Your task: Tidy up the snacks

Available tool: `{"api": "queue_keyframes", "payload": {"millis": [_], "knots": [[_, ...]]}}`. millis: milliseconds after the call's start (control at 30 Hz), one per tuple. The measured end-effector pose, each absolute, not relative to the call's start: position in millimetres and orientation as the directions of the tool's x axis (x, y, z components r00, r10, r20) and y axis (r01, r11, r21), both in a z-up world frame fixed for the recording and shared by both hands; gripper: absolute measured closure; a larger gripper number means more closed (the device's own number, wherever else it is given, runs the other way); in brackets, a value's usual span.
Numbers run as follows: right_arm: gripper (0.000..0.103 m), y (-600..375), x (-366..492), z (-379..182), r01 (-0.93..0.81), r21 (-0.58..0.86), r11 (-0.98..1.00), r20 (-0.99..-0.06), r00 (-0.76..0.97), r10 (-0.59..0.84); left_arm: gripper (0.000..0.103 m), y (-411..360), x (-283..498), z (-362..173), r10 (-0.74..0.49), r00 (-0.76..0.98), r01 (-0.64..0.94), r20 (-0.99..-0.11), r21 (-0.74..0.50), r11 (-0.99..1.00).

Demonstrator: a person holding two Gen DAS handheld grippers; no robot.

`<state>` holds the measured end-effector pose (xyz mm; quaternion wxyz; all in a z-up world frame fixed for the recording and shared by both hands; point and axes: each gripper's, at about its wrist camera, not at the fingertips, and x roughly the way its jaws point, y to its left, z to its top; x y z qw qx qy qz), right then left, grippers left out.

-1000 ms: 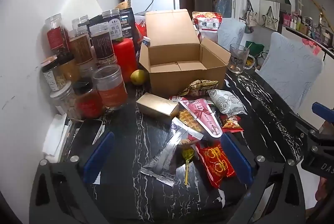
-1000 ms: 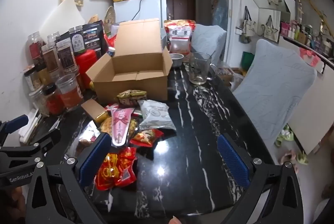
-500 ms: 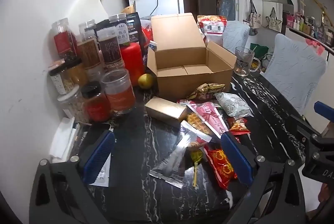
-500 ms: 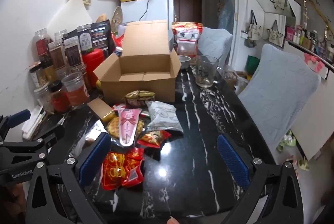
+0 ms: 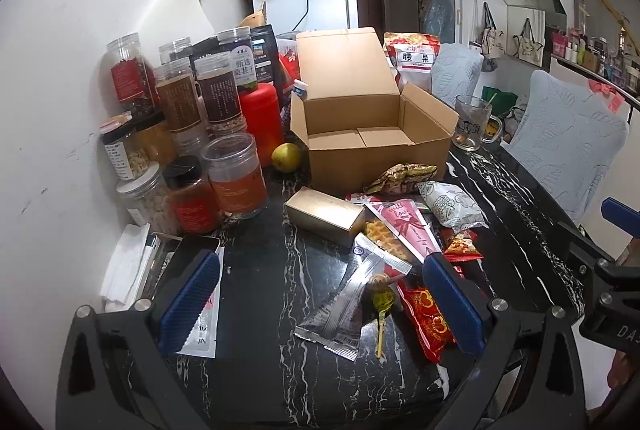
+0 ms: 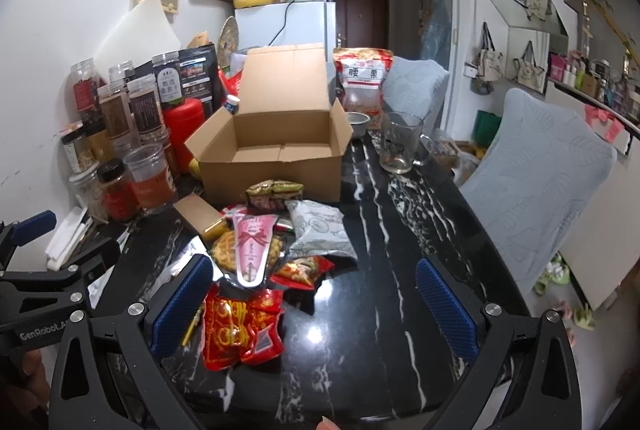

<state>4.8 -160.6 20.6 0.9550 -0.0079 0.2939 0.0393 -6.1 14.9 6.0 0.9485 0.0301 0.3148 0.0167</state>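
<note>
An open, empty cardboard box [image 5: 376, 145] [image 6: 276, 157] stands on the black marble table [image 5: 280, 262]. In front of it lies a heap of snacks: a gold box [image 5: 324, 216], a pink waffle packet [image 5: 400, 228] [image 6: 250, 242], a white-green packet [image 5: 452, 203] [image 6: 320, 234], a green-gold packet [image 6: 274, 191], a silver sachet [image 5: 344, 304], a lollipop [image 5: 382, 304] and red packets [image 5: 426, 316] [image 6: 238, 326]. My left gripper [image 5: 320, 306] is open above the silver sachet. My right gripper [image 6: 316, 306] is open, just right of the red packets. Both are empty.
Several jars [image 5: 236, 173] and a red canister [image 5: 262, 113] crowd the left wall. A yellow fruit [image 5: 286, 157] sits by the box. A glass mug [image 5: 474, 127] [image 6: 400, 141], a cashew bag [image 6: 362, 81] and padded chairs [image 6: 536, 185] are on the right. Tissues [image 5: 124, 262] lie near left.
Both grippers have pulled back and risen a little, so the box and snacks sit lower and farther in view. Both stay open. Nothing on the table has moved.
</note>
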Motion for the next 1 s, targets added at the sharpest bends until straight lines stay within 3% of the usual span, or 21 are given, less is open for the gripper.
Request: {"api": "queue_keyframes", "payload": {"millis": [1000], "knots": [[0.0, -155.5, -2.5, 18.7, -0.116, 0.001, 0.993, -0.55, 0.83, 0.098, 0.0, 9.3, -8.1, 5.7, 0.021, 0.8, 0.022, -0.599, 0.064, 0.998]]}}
